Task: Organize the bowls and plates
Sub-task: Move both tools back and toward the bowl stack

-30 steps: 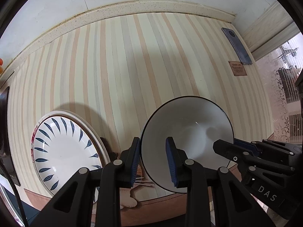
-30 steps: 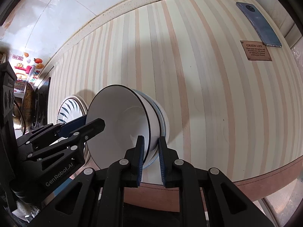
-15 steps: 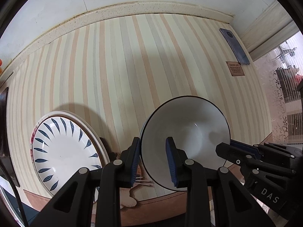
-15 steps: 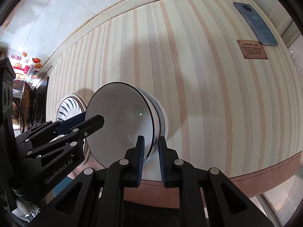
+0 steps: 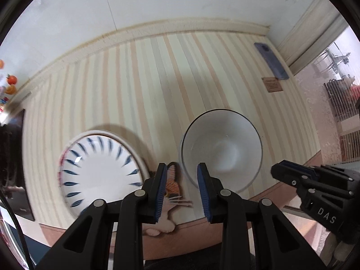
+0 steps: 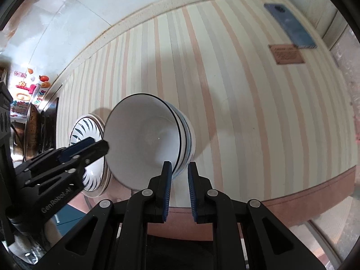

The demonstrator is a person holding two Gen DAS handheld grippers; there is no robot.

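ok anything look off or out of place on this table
Only the phone, lying flat at the far right corner of the striped table beside a small brown label: it is no dish. The nested bowls and the leaf-pattern plate look whole, and nothing is spilled.

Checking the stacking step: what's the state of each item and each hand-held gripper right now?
Bowls: upright, nested in one stack, top one empty.
Plate: flat, empty, beside the bowls.
Phone: lying flat, camera side up.
Left hand-held gripper: slightly open, holding nothing.
Right hand-held gripper: shut, no clear grip on the bowls.
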